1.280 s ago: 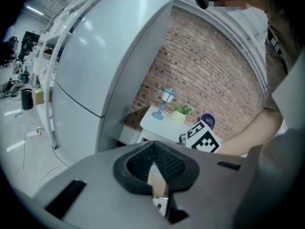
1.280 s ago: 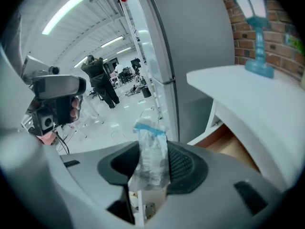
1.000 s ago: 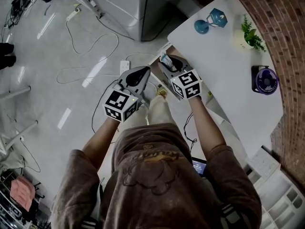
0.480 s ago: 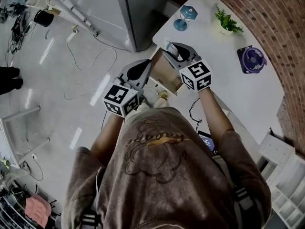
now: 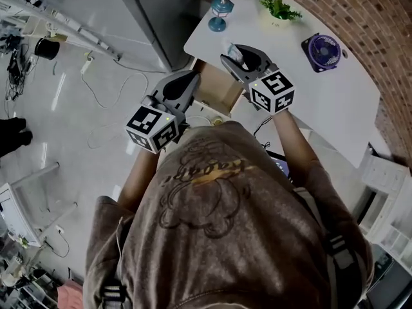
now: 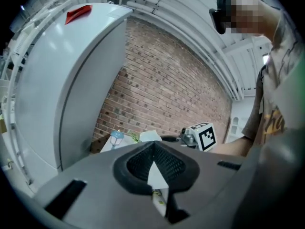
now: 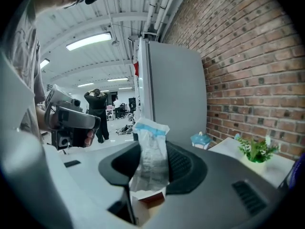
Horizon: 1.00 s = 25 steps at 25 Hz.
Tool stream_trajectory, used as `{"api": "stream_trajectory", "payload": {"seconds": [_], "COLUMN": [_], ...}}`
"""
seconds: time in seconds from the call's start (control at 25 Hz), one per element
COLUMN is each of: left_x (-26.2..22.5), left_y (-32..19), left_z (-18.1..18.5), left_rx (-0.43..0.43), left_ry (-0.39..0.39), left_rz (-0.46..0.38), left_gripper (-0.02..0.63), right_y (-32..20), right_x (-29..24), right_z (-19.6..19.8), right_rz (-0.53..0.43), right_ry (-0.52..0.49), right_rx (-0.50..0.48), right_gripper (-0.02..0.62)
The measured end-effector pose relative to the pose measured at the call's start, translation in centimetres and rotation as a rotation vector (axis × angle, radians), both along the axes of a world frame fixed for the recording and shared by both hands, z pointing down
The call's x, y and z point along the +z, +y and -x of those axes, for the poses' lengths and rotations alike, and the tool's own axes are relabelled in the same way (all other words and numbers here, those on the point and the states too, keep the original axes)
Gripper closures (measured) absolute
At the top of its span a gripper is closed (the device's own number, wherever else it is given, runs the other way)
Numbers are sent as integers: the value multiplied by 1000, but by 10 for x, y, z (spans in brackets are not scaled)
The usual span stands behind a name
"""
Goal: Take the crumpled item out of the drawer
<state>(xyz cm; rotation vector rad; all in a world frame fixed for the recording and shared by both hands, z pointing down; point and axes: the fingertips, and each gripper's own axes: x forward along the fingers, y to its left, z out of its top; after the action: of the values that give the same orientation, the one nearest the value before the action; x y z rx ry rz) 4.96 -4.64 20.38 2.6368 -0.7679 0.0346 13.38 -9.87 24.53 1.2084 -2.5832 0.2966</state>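
Observation:
The crumpled item (image 7: 150,149) is a white wrapper with a blue top edge. It sticks up from between the jaws of my right gripper (image 5: 239,56), which is shut on it. In the head view the crumpled item (image 5: 232,49) hangs above the white table's (image 5: 309,108) near-left corner. The wooden drawer (image 5: 215,90) stands pulled out below, between the two grippers. My left gripper (image 5: 183,84) hovers left of the drawer. Its jaws meet at the tips, with nothing between them, in the left gripper view (image 6: 152,146).
On the table stand a blue lantern-like ornament (image 5: 220,11), a small potted plant (image 5: 278,8) and a purple fan (image 5: 323,49). A tall grey cabinet (image 5: 161,11) stands left of the table. Cables (image 5: 96,108) trail over the floor. White shelving (image 5: 393,198) is at right.
Both grippers have risen away from the drawer. The right one carries the crumpled item up over the table corner. The left one stays shut and empty.

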Motion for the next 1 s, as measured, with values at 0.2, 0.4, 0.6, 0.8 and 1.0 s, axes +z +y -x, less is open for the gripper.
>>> {"api": "stream_trajectory", "payload": {"seconds": [0.2, 0.4, 0.6, 0.8, 1.0], "left_x": [3, 10, 9, 11, 17], "left_y": [12, 21, 25, 23, 25], "left_z": [-4, 2, 11, 13, 10], "left_rx": [28, 25, 3, -6, -3], "left_ry": [8, 3, 0, 8, 7], "left_rz": [-1, 10, -5, -5, 8], "left_gripper": [598, 598, 598, 598, 598], "right_y": [18, 34, 46, 52, 58], "right_x": [-12, -28, -43, -44, -34], "right_z": [-20, -29, -31, -34, -35], "right_rz": [-31, -72, -111, -116, -95], "right_ry": [-26, -55, -110, -120, -119], "right_rx": [55, 90, 105, 90, 79], "right_gripper": [442, 443, 442, 443, 442]}}
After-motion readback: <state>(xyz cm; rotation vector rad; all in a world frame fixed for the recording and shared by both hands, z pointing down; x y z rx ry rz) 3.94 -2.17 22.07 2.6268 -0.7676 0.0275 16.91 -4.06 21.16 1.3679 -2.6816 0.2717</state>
